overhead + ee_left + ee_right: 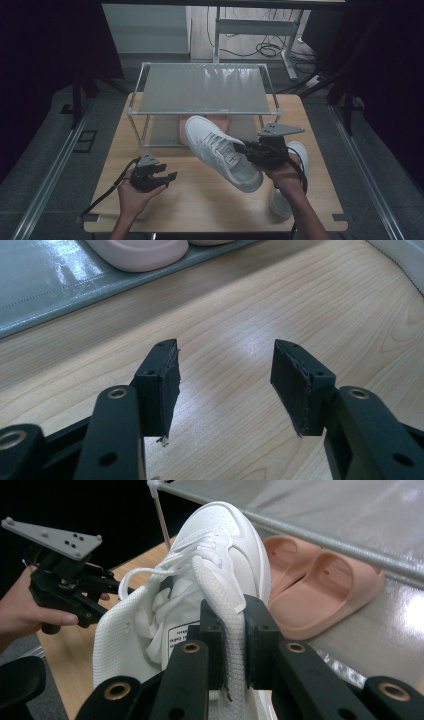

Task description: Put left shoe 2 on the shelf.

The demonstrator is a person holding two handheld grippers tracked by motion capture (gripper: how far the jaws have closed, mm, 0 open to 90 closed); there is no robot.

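Observation:
A white sneaker (220,150) hangs tilted above the table, toe toward the rack. My right gripper (247,150) is shut on the rim of its opening; in the right gripper view the pads (212,630) pinch the white padded edge of the sneaker (220,545). A second white sneaker (290,180) lies on the table under my right hand. My left gripper (167,177) rests low at the front left, open, with bare wood between its fingers (165,385). A pair of pink slides (320,585) sits on the rack's lower shelf.
A metal-framed two-level rack (202,87) stands at the back of the wooden table (200,200). Its translucent top shelf overhangs the slides (220,120). Dark curtains flank the table, and cables lie on the floor behind it.

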